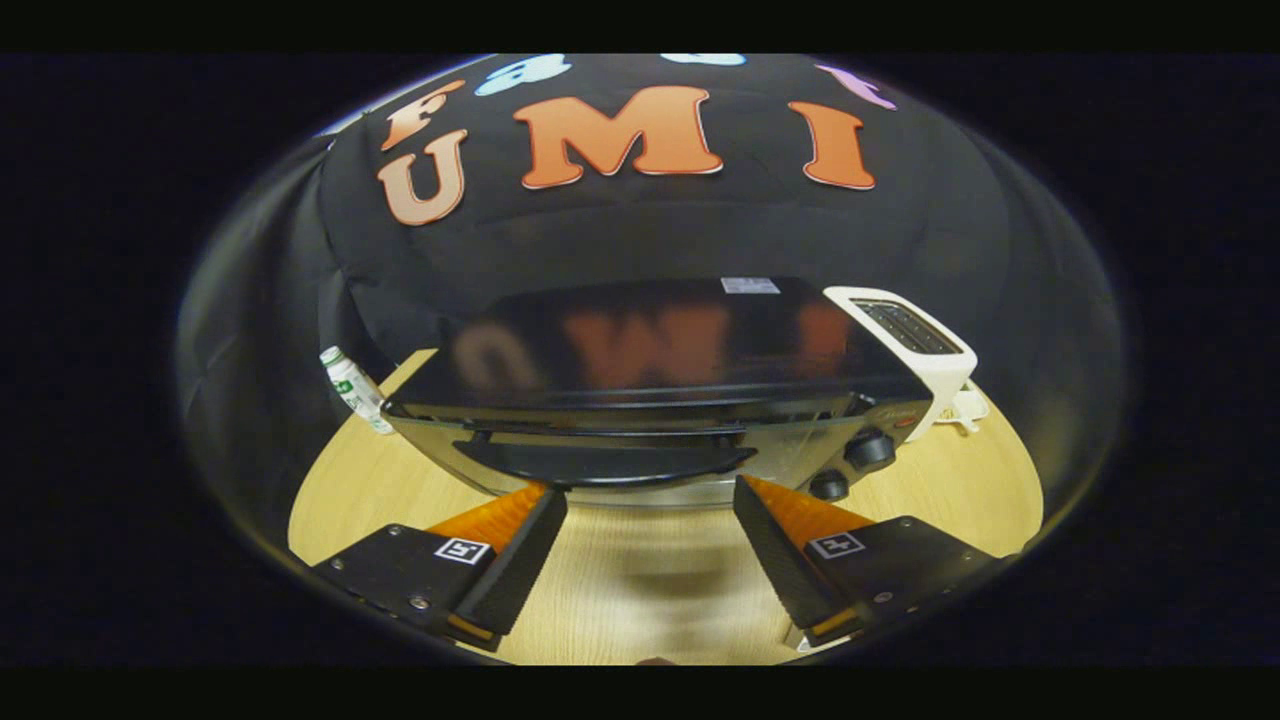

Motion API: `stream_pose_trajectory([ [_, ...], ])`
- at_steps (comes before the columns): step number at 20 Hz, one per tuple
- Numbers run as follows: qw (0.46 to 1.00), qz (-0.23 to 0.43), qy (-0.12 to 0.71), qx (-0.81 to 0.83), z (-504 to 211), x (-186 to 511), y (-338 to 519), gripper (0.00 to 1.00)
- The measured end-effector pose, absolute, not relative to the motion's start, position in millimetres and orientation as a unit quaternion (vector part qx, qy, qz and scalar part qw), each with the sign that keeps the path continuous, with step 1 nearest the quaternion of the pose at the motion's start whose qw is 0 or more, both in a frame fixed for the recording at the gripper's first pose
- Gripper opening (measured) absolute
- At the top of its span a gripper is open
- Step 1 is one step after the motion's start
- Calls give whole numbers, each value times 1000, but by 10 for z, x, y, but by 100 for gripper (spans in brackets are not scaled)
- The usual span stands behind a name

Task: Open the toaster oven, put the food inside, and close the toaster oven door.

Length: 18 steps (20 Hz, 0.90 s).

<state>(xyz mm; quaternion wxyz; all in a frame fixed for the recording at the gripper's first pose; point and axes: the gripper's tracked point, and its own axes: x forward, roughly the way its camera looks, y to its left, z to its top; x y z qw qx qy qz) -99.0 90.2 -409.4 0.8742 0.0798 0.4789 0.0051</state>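
Note:
A black toaster oven (660, 370) with a glossy top stands on the wooden table (640, 590), just ahead of my fingers. Its door is shut, and the curved door handle (600, 462) runs across the front, a little beyond the fingertips. Two round knobs (868, 450) sit on its right side. My gripper (648, 498) is open, fingers spread wide to either side, nothing between them. The fingertips lie close to the lower edge of the door, below the handle.
A white slot toaster (915, 345) stands behind the oven's right corner, with a white cord beside it. A small white bottle with a green label (355, 388) stands at the oven's left. Bare wooden tabletop lies between and below the fingers.

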Motion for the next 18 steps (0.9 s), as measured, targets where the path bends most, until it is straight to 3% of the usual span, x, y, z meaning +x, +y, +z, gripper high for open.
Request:
stream_pose_trajectory([
  [5, 911, 39, 398, 100, -3201, -739, 935, 99],
  [11, 965, 67, 240, 84, -1844, -241, 870, 99],
  [18, 980, 102, 139, 97, -848, -67, 914, 98],
])
